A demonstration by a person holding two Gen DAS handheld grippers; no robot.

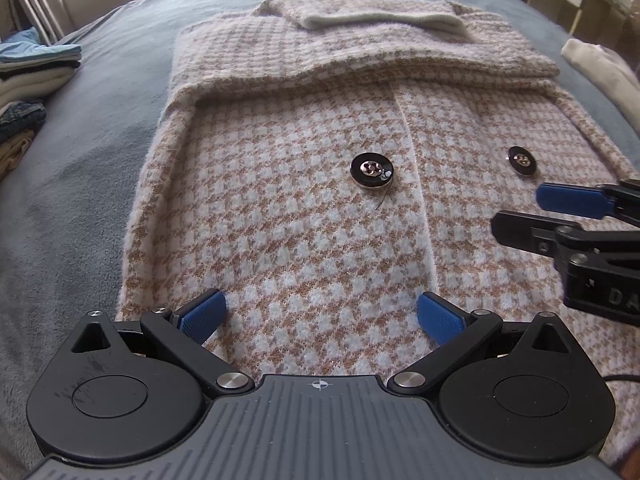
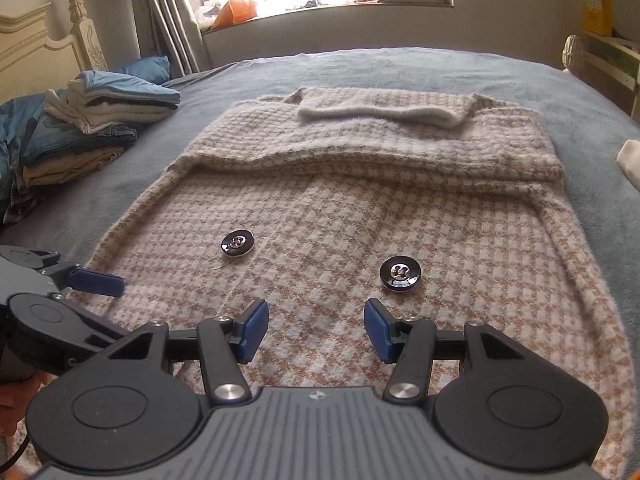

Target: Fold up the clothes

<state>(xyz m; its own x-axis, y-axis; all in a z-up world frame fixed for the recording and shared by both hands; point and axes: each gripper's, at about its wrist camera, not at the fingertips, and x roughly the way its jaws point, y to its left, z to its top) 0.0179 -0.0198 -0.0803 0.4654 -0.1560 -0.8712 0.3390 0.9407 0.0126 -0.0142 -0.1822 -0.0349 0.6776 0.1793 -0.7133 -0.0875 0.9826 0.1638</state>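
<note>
A pink-tan and white houndstooth coat point(image 1: 304, 240) lies flat on the grey-blue bed point(image 1: 80, 184), front side up. Its sleeves are folded across the chest in a band point(image 1: 360, 64), below the cream collar point(image 1: 380, 20). Two black buttons point(image 1: 371, 170) point(image 1: 522, 160) sit on the lower front. My left gripper point(image 1: 322, 316) stands open just over the near hem, with only flat fabric between its pads. My right gripper point(image 2: 316, 330) is open too, low over the cloth near the right button point(image 2: 400, 274). It reaches in from the right in the left wrist view point(image 1: 532, 214).
A stack of folded clothes point(image 2: 100, 120) sits at the bed's left side by a blue pillow point(image 2: 148, 68). A white garment point(image 1: 600, 72) lies at the right edge. A cream headboard point(image 2: 40, 48) and a window sill point(image 2: 320, 4) stand beyond.
</note>
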